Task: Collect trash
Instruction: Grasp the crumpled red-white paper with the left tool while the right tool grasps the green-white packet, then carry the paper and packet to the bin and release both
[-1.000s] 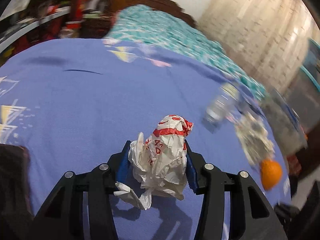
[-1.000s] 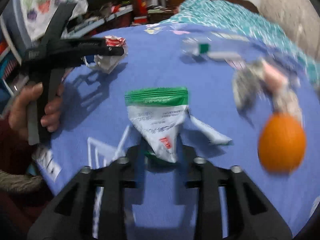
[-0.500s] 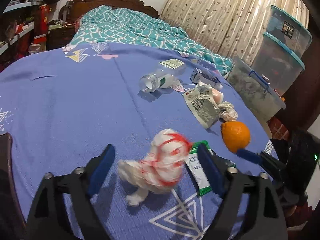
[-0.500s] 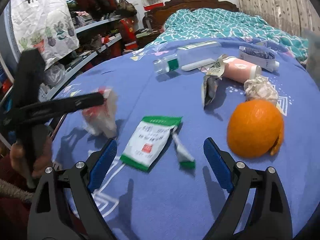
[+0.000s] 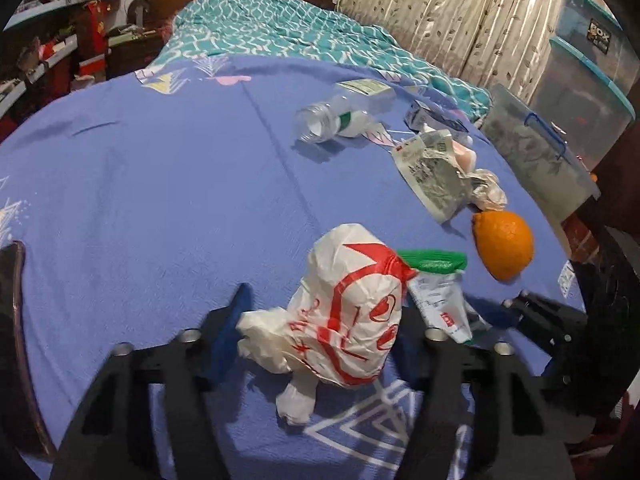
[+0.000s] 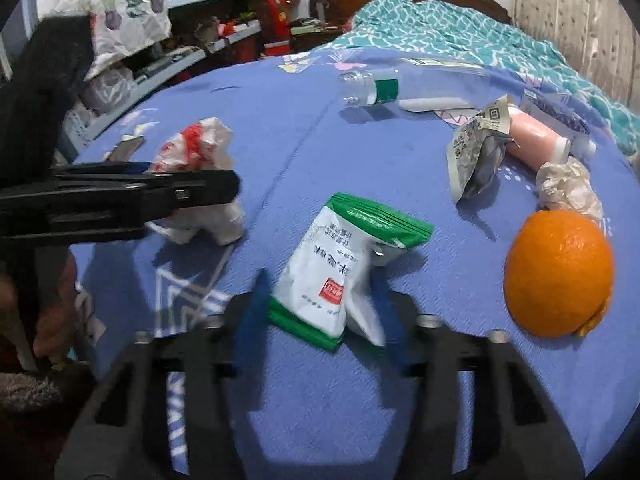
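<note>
Your left tool (image 5: 320, 320) stands partly open, its blue pads either side of the crumpled white-and-red plastic bag (image 5: 348, 316) lying on the blue bedsheet (image 5: 160, 184); whether they touch the bag you cannot tell. Your right tool (image 6: 320, 312) likewise brackets the green-and-white packet (image 6: 340, 272) without a visible grip. An orange (image 6: 558, 272) sits just right of the packet; beyond it lie a crumpled wrapper (image 6: 476, 156), a pink tube (image 6: 536, 138) and a clear plastic bottle (image 6: 400, 84).
</note>
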